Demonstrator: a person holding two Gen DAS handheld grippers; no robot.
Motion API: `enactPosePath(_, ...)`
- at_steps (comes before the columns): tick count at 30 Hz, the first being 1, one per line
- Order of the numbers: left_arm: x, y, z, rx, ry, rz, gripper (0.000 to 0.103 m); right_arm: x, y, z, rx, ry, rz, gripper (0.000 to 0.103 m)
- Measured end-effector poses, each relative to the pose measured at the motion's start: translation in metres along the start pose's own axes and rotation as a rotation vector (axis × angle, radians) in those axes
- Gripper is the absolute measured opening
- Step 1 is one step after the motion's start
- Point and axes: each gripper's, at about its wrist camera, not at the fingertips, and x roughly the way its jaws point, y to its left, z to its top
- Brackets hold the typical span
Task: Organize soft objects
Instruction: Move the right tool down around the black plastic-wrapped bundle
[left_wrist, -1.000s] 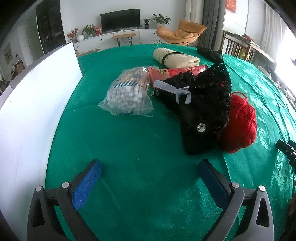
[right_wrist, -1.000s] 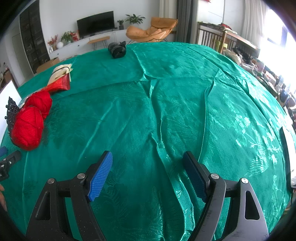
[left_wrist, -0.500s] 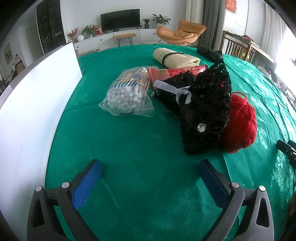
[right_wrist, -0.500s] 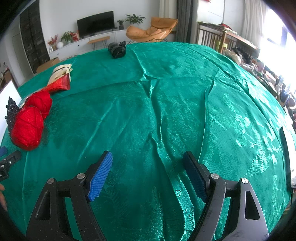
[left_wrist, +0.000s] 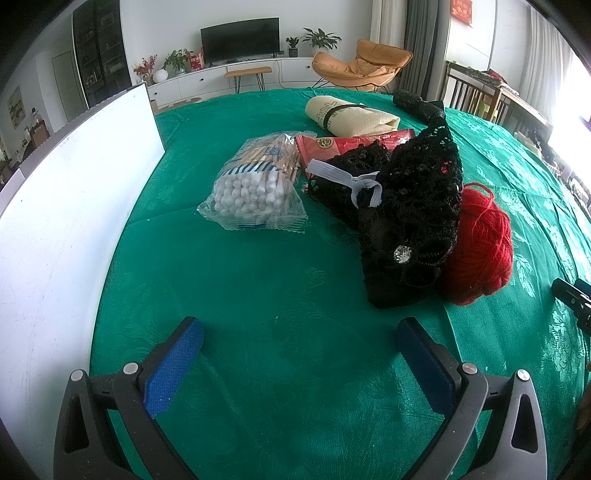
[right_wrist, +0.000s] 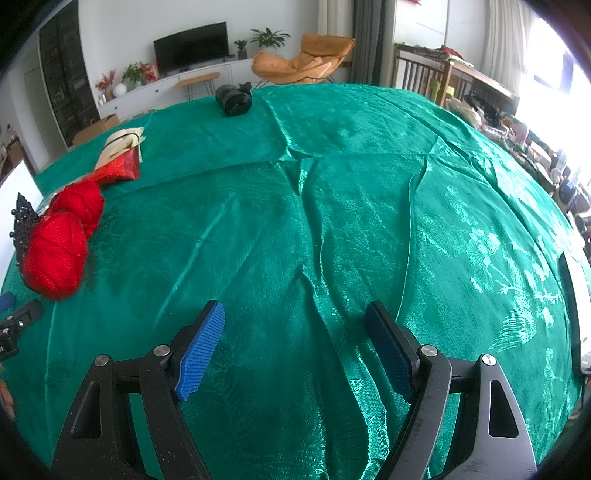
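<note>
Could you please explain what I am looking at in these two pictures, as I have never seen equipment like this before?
There is no robot here: a person holds a two-finger gripper in each hand, and a wide-angle camera on each one looks forward along its fingers. One picture comes from the left gripper, the other from the right gripper. Both stand open over the green tablecloth and hold nothing.

In the left view, a white board stands at the left. On the cloth lie a clear bag of cotton swabs, a red packet, a rolled cream cloth, a black lace piece with a grey elastic band, and red yarn touching it.

The right view shows mostly bare, wrinkled cloth, with two red yarn balls at its left edge and a black object far back.
</note>
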Motion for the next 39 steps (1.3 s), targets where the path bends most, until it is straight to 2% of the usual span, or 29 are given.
enactPosePath(11, 0.000, 0.000, 0.000, 0.000, 0.000, 0.000, 0.103, 0.000, 0.000, 0.000, 0.000, 0.000, 0.003, 0.081)
enactPosePath(15, 0.000, 0.000, 0.000, 0.000, 0.000, 0.000, 0.103, 0.004, -0.001, 0.014, -0.060, 0.018, 0.041, 0.081)
enactPosePath(18, 0.000, 0.000, 0.000, 0.000, 0.000, 0.000, 0.103, 0.013, 0.003, 0.055, -0.139, -0.034, 0.062, 0.081)
enactPosePath(20, 0.000, 0.000, 0.000, 0.000, 0.000, 0.000, 0.103, 0.031, 0.007, 0.097, -0.173, -0.039, 0.103, 0.081)
enactPosePath(24, 0.000, 0.000, 0.000, 0.000, 0.000, -0.001, 0.103, 0.076, 0.031, 0.175, -0.260, -0.049, 0.114, 0.081)
enactPosePath(27, 0.000, 0.000, 0.000, 0.000, 0.000, -0.001, 0.103, 0.123, 0.062, 0.231, -0.302, 0.020, 0.141, 0.081)
enactPosePath(29, 0.000, 0.000, 0.001, 0.000, 0.000, -0.001, 0.103, 0.153, 0.081, 0.256, -0.310, 0.093, 0.148, 0.081)
enactPosePath(34, 0.000, 0.000, 0.001, 0.000, -0.001, -0.001, 0.103, 0.207, 0.111, 0.283, -0.338, 0.159, 0.078, 0.080)
enactPosePath(36, 0.000, 0.000, 0.000, 0.000, 0.000, -0.001, 0.103, 0.220, 0.113, 0.285, -0.324, 0.172, 0.064, 0.073)
enactPosePath(37, 0.000, 0.000, 0.001, 0.000, -0.001, -0.001, 0.103, 0.218, 0.108, 0.286, -0.288, 0.155, 0.100, 0.041)
enactPosePath(39, 0.000, 0.000, 0.000, 0.000, -0.001, -0.001, 0.103, 0.215, 0.104, 0.286, -0.234, 0.163, 0.129, 0.041)
